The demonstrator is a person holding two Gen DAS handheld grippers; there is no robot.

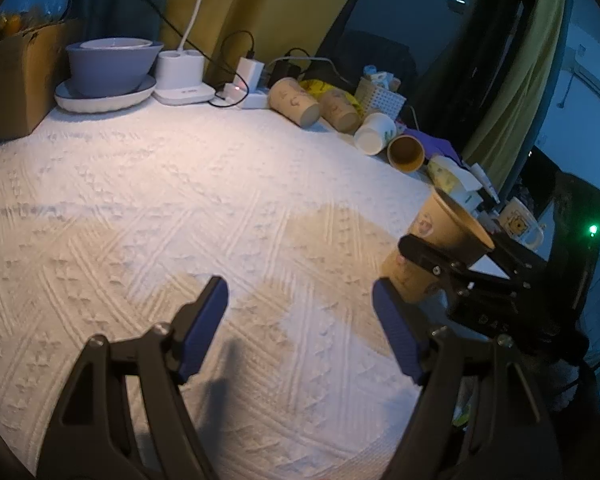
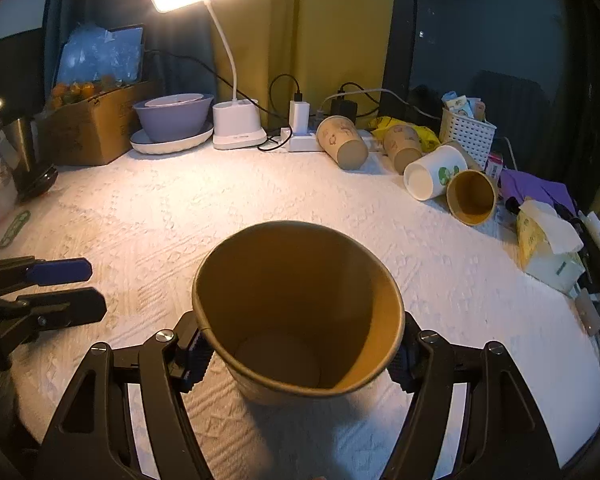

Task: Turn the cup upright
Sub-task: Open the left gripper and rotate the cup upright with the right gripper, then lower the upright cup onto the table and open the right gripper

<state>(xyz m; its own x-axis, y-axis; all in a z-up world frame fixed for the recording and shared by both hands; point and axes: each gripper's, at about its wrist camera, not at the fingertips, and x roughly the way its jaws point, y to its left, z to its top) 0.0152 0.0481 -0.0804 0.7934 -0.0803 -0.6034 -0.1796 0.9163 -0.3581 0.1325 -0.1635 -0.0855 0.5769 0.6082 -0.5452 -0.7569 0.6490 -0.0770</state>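
Note:
A brown paper cup point(image 2: 300, 312) is clamped between the pads of my right gripper point(image 2: 300, 356), mouth up and tilted toward the camera, its base near the white cloth. In the left wrist view the same cup point(image 1: 444, 236) leans at the right edge, held by the right gripper point(image 1: 432, 260). My left gripper point(image 1: 300, 312) is open and empty above the cloth, left of the cup. It also shows in the right wrist view point(image 2: 72, 288) at the far left.
Several paper cups lie on their sides at the back right: brown ones point(image 2: 342, 142) point(image 2: 472, 198) and a white one point(image 2: 432, 176). A purple bowl point(image 2: 172, 118) on a plate, a lamp base point(image 2: 238, 128), a cardboard box point(image 2: 88, 128), a white basket point(image 2: 466, 134) and a tissue pack point(image 2: 544, 248) ring the table.

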